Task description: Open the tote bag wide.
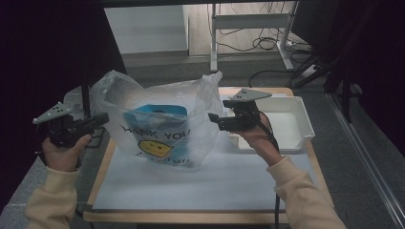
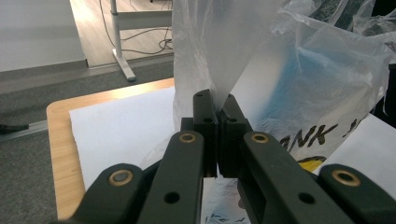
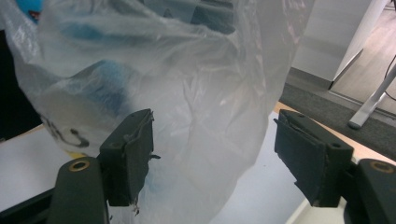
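A clear plastic bag (image 1: 157, 119) with "THANK YOU" lettering and a yellow smiley stands on the white sheet, a blue packet (image 1: 155, 117) inside it. My left gripper (image 1: 98, 119) is shut on the bag's left edge; in the left gripper view the film (image 2: 219, 56) rises from between the closed jaws. My right gripper (image 1: 215, 119) hovers at the bag's right side with its jaws wide apart. In the right gripper view the bag (image 3: 187, 107) hangs just beyond the pads (image 3: 133, 154), and nothing is pinched.
A white tray (image 1: 305, 129) sits at the table's right, behind my right hand. The wooden table (image 1: 102, 171) carries a white sheet (image 1: 200, 181). Beyond it stand a desk frame (image 1: 215, 43) and cables on the floor.
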Tool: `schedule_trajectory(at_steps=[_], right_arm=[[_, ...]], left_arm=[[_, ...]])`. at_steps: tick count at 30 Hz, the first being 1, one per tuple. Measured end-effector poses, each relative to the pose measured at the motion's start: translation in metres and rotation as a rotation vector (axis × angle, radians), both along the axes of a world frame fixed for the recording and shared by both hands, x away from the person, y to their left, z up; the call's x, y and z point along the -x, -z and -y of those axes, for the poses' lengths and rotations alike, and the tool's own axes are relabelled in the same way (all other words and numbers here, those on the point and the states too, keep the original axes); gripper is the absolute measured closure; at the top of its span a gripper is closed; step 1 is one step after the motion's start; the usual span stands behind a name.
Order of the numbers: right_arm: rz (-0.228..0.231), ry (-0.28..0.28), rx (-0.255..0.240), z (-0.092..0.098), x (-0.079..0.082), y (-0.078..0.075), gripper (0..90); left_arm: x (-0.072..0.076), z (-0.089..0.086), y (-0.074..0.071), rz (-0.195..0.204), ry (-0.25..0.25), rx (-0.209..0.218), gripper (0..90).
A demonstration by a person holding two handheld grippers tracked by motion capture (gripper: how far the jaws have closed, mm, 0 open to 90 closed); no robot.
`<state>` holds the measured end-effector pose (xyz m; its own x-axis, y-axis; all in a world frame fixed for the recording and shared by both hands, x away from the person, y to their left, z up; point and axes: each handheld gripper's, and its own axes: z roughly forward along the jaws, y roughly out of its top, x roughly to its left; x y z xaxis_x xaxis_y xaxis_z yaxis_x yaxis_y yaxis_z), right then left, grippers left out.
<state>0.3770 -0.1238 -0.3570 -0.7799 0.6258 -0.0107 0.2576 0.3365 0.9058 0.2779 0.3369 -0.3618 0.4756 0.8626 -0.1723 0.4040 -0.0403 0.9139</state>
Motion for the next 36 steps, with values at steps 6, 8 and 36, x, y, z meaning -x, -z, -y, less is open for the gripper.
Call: schedule_trajectory(at_steps=[6,8,36], right_arm=[[0.002,-0.004,0.003,-0.007,-0.008,-0.004,29.5],[0.002,-0.011,0.0,-0.008,-0.009,-0.005,31.1],[0.061,-0.082,-0.007,-0.021,-0.009,-0.012,88.8]], left_arm=[[0.0,-0.002,0.001,-0.001,-0.003,0.003,88.7],[0.0,-0.002,0.001,-0.001,-0.002,0.003,88.8],[0.008,-0.01,0.01,-0.001,-0.016,0.027,88.9]])
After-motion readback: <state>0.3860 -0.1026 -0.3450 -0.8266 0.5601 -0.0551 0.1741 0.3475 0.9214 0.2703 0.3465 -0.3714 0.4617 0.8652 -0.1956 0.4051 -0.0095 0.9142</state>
